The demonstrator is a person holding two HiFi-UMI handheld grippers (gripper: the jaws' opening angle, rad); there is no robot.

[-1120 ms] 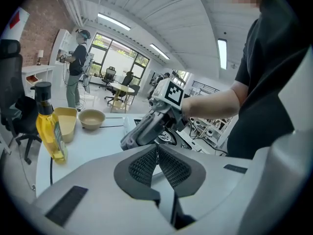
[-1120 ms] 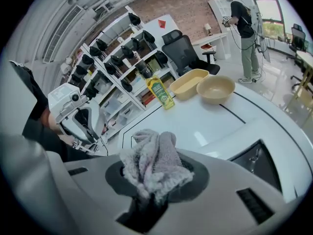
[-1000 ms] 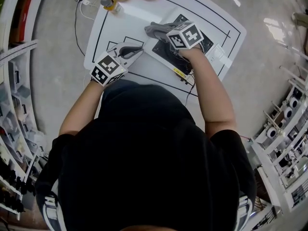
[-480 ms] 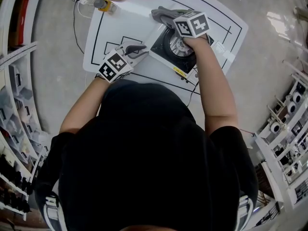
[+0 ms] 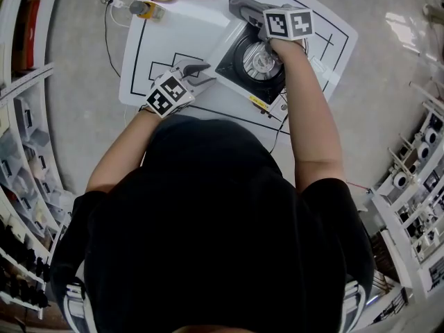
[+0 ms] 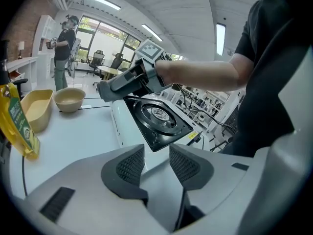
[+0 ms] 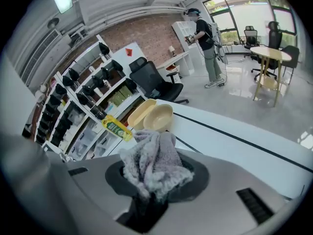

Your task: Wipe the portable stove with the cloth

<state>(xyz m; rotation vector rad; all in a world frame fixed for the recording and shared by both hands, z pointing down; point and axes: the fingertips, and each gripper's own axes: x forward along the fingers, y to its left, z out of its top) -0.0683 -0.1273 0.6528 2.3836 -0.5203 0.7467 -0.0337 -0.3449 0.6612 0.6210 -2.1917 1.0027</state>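
Observation:
The portable stove (image 5: 251, 58), white with a black top and a round burner, sits on the white table mat (image 5: 182, 28). My right gripper (image 5: 241, 7) hovers at the stove's far edge, shut on a bunched grey cloth (image 7: 152, 161). My left gripper (image 5: 201, 70) is low beside the stove's near-left corner. Its jaws have just been opening and stand apart with nothing between them. In the left gripper view the left gripper (image 6: 156, 153) points at the stove (image 6: 157, 119), with the right gripper above the stove's far side.
A beige bowl (image 7: 157, 117), a yellow tray (image 7: 139, 112) and a yellow-labelled bottle (image 7: 115, 127) stand at the table's far left corner. A cable (image 5: 109, 33) runs on the floor at the left. Shelving lines both sides. A person (image 7: 205, 40) stands far off.
My right gripper has carried the cloth from over the stove's top to its far edge, baring the burner. The left gripper's jaws have opened and it has sunk slightly.

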